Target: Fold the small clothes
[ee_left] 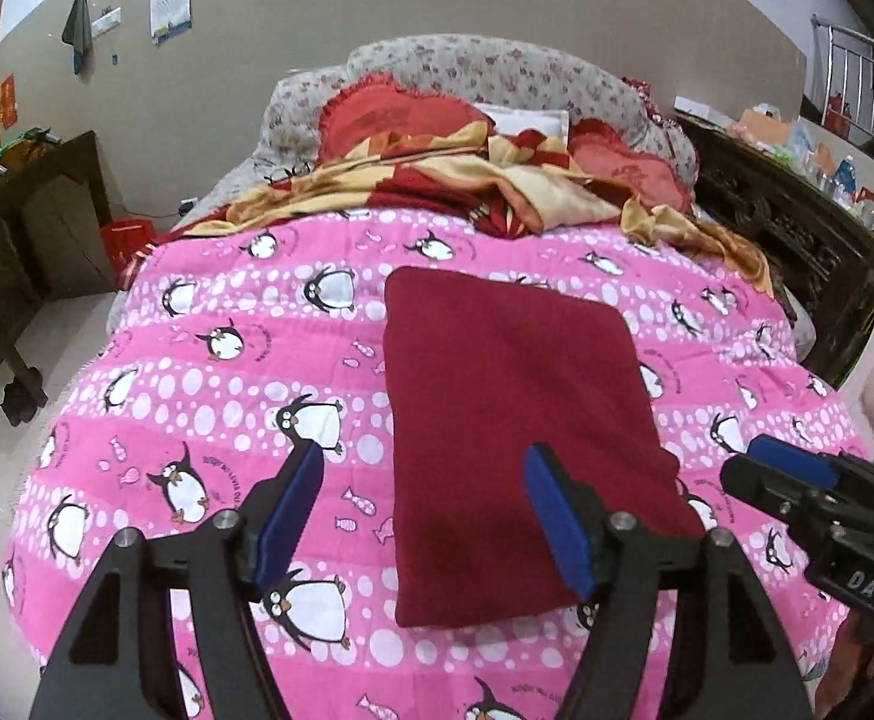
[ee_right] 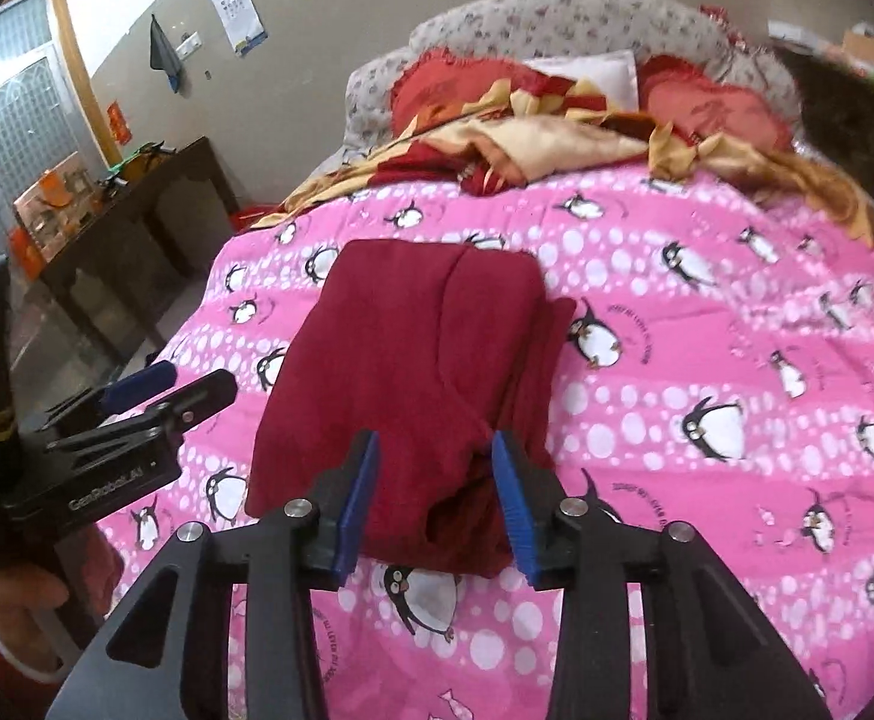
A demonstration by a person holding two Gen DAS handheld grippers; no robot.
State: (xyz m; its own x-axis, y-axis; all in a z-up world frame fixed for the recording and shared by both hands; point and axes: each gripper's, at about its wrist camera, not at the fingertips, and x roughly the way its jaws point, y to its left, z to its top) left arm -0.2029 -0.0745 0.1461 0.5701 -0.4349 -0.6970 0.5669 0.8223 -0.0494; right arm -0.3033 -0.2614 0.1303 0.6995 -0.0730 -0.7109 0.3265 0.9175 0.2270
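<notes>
- The bed (ee_left: 137, 360) fills both views, spread with a pink quilt (ee_right: 707, 360) printed with penguins, white dots and small lettering too blurred to read; a floral padded headboard (ee_left: 497, 69) closes the far end.
- Beige walls surround it, with a dark wooden cabinet (ee_left: 35, 222) on the left, a carved dark wooden piece (ee_left: 797, 228) on the right, and pale open floor along the bed's left edge.
- A red-and-gold blanket (ee_left: 437, 174) lies rumpled before red pillows, leaving the near quilt free.
- The dark red garment (ee_left: 509, 420), folded into a rough rectangle, lies mid-quilt, bare pink on every side.
- An eye chart (ee_right: 236, 0) hangs on the wall, letters unreadable.
- The left hand-held gripper (ee_left: 425, 516) hangs released above the garment's near left edge, nothing between its blue pads; its body reads "GenRobot.AI".
- The right hand-held gripper (ee_right: 435, 501) is likewise released over the near edge, marked "DAS".
</notes>
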